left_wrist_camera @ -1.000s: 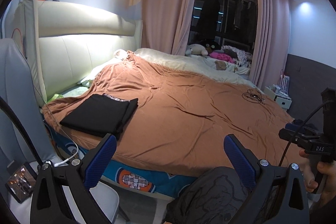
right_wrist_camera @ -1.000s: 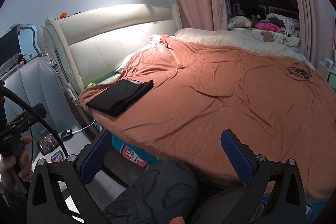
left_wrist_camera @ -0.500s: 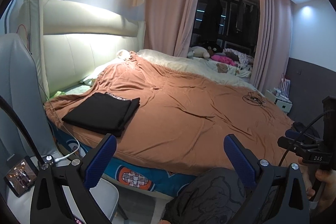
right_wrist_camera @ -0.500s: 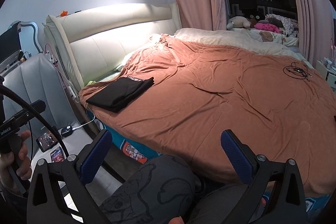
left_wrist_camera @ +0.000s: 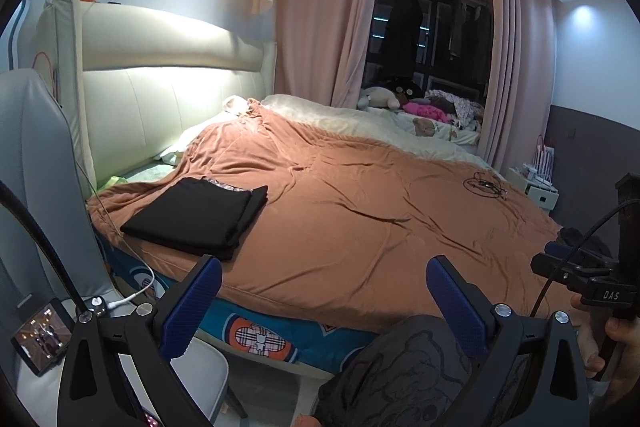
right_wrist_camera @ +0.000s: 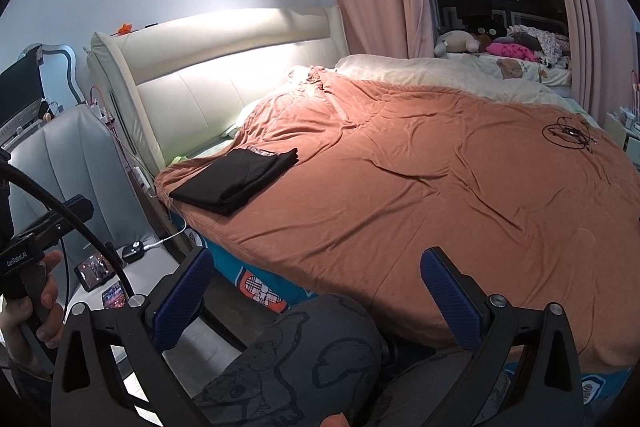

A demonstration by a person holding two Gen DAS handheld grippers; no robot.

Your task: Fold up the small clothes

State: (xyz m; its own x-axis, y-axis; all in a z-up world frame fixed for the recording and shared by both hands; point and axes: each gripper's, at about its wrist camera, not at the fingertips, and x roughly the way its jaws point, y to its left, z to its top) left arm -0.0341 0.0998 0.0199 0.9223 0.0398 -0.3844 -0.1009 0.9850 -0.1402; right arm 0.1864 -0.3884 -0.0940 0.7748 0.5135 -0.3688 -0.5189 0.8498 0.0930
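Note:
A folded black garment (left_wrist_camera: 198, 219) (right_wrist_camera: 236, 181) lies flat on the near left corner of the bed, on the rust-brown blanket (left_wrist_camera: 360, 211) (right_wrist_camera: 420, 187). My left gripper (left_wrist_camera: 322, 301) stands open and empty, held back from the bed's near edge. My right gripper (right_wrist_camera: 316, 293) is open and empty too, also short of the bed edge. Both hover over the person's knee in grey printed trousers (left_wrist_camera: 400, 367) (right_wrist_camera: 312, 359). Each gripper shows in the other's view, held by a hand (left_wrist_camera: 612, 339) (right_wrist_camera: 36, 311).
A tangled black cable (left_wrist_camera: 486, 185) (right_wrist_camera: 568, 135) lies on the blanket at the far right. A padded cream headboard (left_wrist_camera: 160, 83) stands left. A grey chair (right_wrist_camera: 68, 171) and phones (right_wrist_camera: 96, 269) on a white surface sit beside the bed. Stuffed toys (left_wrist_camera: 380, 97) lie by the curtains.
Both views have drawn slightly back and shifted; the bed sits a little farther off. The black garment has not moved and both grippers stay open.

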